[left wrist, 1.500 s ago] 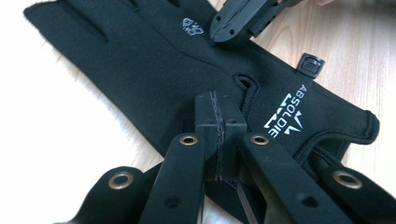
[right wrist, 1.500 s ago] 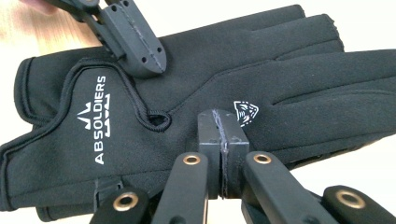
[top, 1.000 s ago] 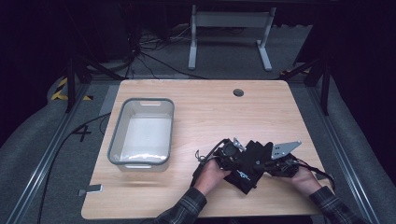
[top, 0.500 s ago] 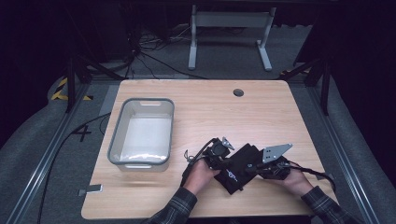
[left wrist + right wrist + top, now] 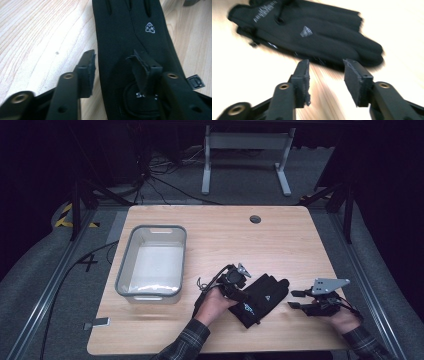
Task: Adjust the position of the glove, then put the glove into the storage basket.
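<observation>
A black glove (image 5: 261,297) lies flat on the wooden table (image 5: 280,245), cuff toward the person, fingers pointing away and right. My left gripper (image 5: 241,292) sits over its cuff end. In the left gripper view the glove (image 5: 125,30) runs forward under the left gripper (image 5: 116,58); the jaws have just been opening, one pad stands over the cuff and the other over bare wood, and neither presses. My right gripper (image 5: 294,299) is a short way right of the glove's fingers. Its jaws have also just been opening. In the right gripper view the glove (image 5: 312,32) lies beyond the right gripper (image 5: 325,66), with nothing between the pads.
A grey plastic bin (image 5: 182,260) with a pale inside stands at the table's left. A round cable hole (image 5: 255,219) sits near the far edge. A small grey object (image 5: 97,323) lies at the front left corner. A metal stand (image 5: 245,150) is on the floor beyond.
Both grippers were shut close together on the glove; now both stand open and the glove lies spread on the table. The right gripper has drawn away to the right.
</observation>
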